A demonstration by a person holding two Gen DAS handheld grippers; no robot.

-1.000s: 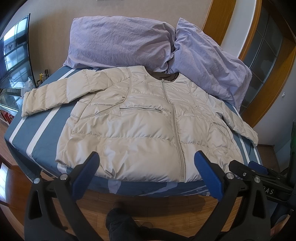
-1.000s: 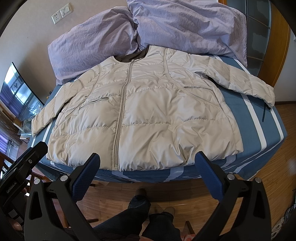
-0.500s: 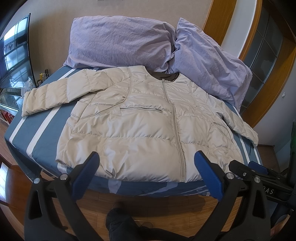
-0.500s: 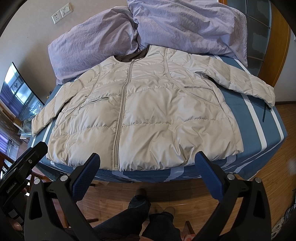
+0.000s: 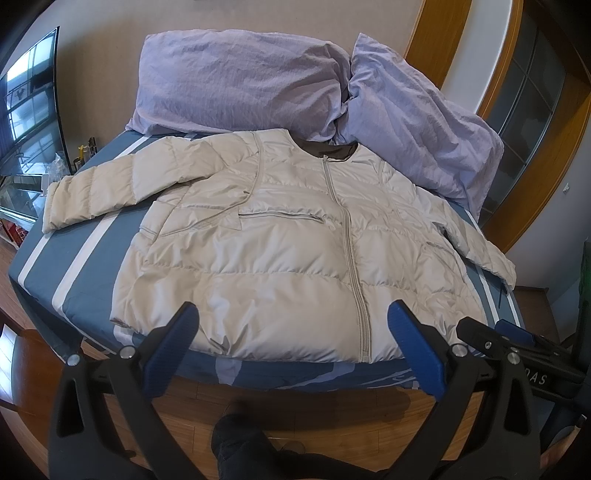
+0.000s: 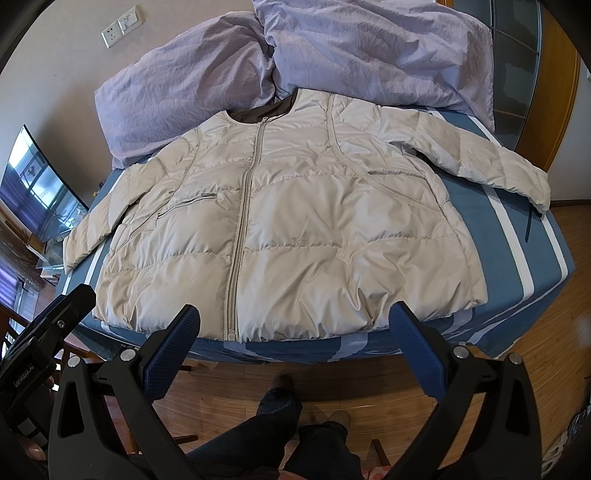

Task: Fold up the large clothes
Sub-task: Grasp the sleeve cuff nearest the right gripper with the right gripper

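A bed with a blue cover crossed by white stripes filled the room's middle, standing on a wooden floor. Two crumpled lilac pillows leaned against the beige wall at its head. A dark screen stood off to one side, and a white wall socket showed in the right wrist view.

A pale beige quilted jacket lay flat on the bed, front up and zipped closed, its collar touching the pillows and its hem close to the foot edge of the mattress. Both sleeves were spread outward, one cuff near the bed's screen-side edge, the other sleeve lying across the stripes on the opposite side.

The left hand-held gripper hung over the foot of the bed with its blue-padded fingers spread wide apart, holding nothing and not touching the jacket. The right hand-held gripper hung likewise, its fingers wide apart and empty, just short of the hem. Each gripper showed at the edge of the other's view. The person's dark trouser legs stood on the floor below.
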